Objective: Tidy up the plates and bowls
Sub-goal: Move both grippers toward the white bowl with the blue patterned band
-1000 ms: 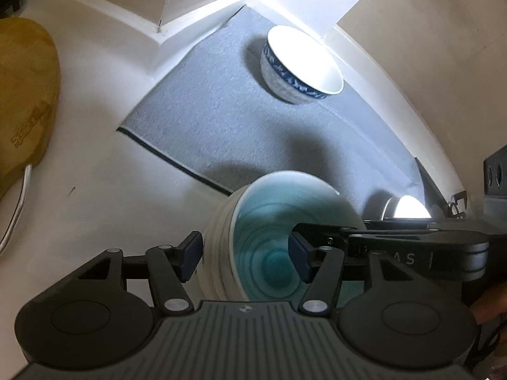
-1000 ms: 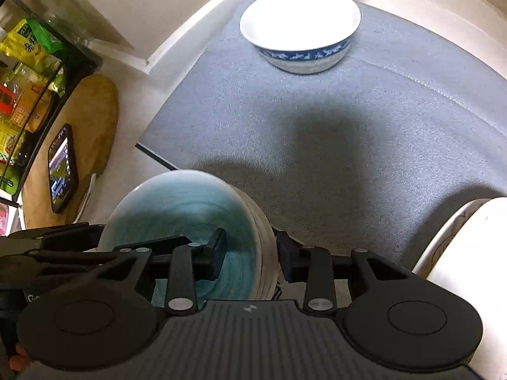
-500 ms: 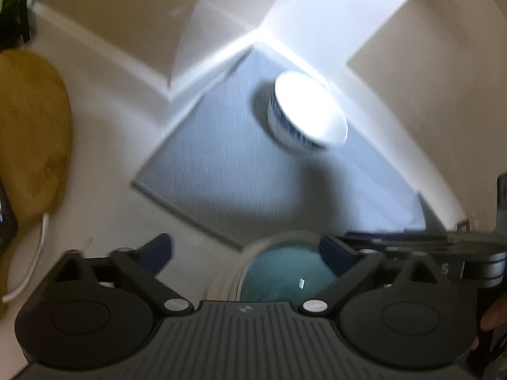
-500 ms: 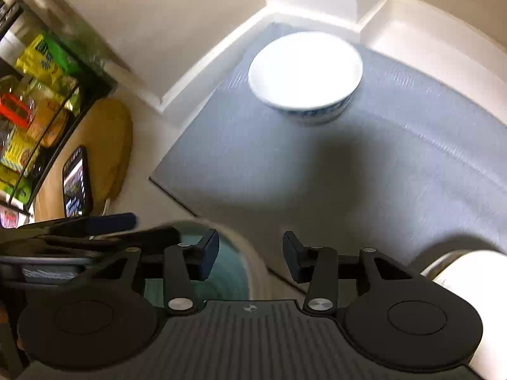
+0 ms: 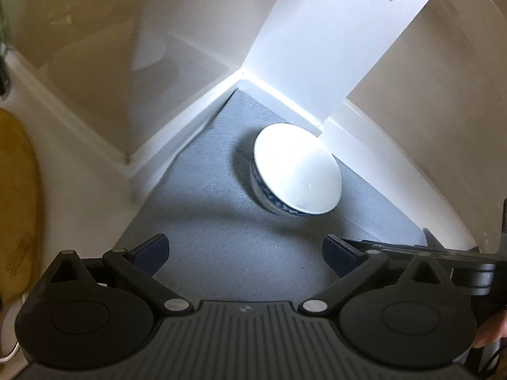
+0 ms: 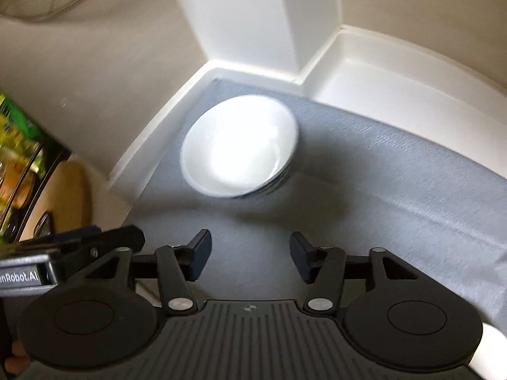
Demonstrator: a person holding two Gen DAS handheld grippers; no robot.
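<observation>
The white bowl [image 5: 296, 177] is sitting upright on the grey mat [image 5: 221, 247], likely stiff, slippery and breakable; its rim looks best to pinch. The left gripper [image 5: 245, 251] is standing wide and empty; the right gripper [image 6: 250, 259] is opening, empty.

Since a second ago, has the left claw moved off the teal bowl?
Yes. The left claw has pulled back from the gray mat's near edge; the teal bowl is out of view and its jaws stand wide, empty.
</observation>
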